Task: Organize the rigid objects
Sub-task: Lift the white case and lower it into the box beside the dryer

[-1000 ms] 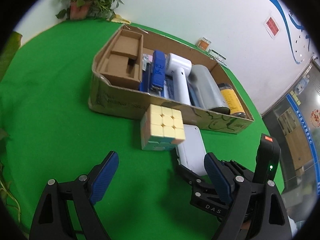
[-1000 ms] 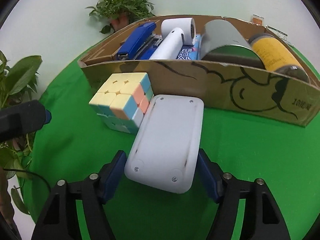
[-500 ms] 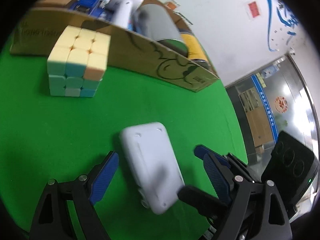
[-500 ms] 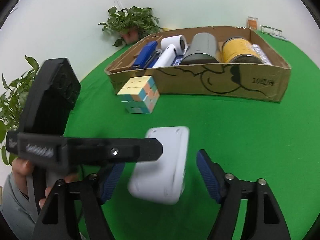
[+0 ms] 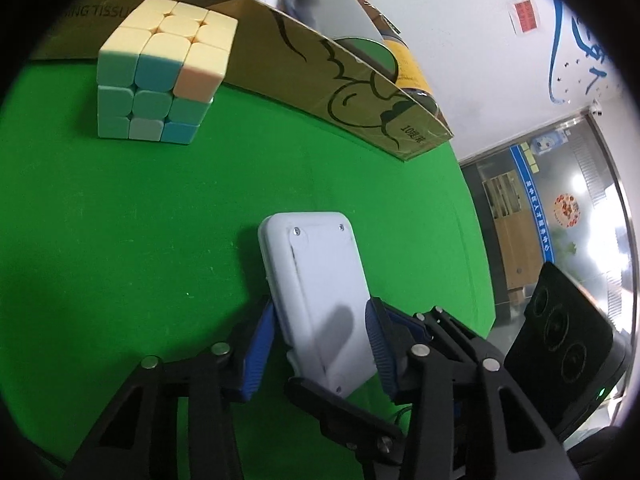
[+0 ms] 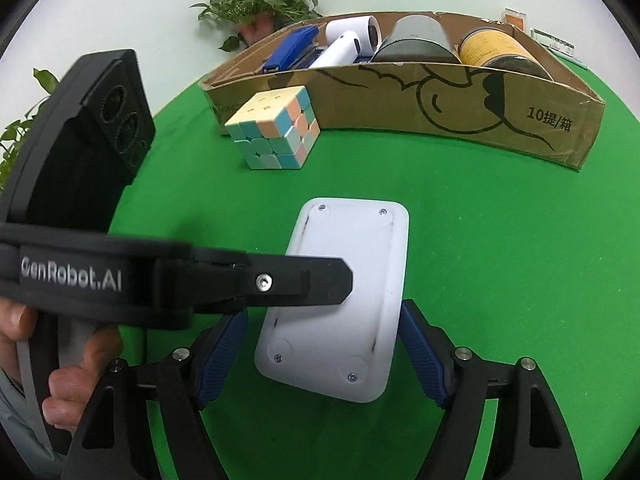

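Observation:
A flat white device (image 5: 316, 280) (image 6: 352, 248) lies back-up over the green cloth, between both grippers. My left gripper (image 5: 320, 312) is closing, and its blue pads touch the device's near end on both sides. In the right wrist view one black left finger (image 6: 280, 282) crosses over the device. My right gripper (image 6: 324, 320) straddles the device's near end with its jaws closing. A gap shows at its left pad. A pastel puzzle cube (image 5: 164, 72) (image 6: 276, 132) stands on the cloth against the cardboard box (image 5: 320, 76) (image 6: 440, 108).
The box holds a blue stapler (image 6: 292, 48), a white handheld device (image 6: 344, 48), a grey roll (image 6: 416, 40) and a yellow can (image 6: 500, 48). A potted plant (image 6: 256, 4) stands behind it. A person's hand (image 6: 80, 360) grips the left handle.
The white device moved back from beside the cube toward the near side. My left gripper swung in over it and shut onto it. The right gripper's hold loosened.

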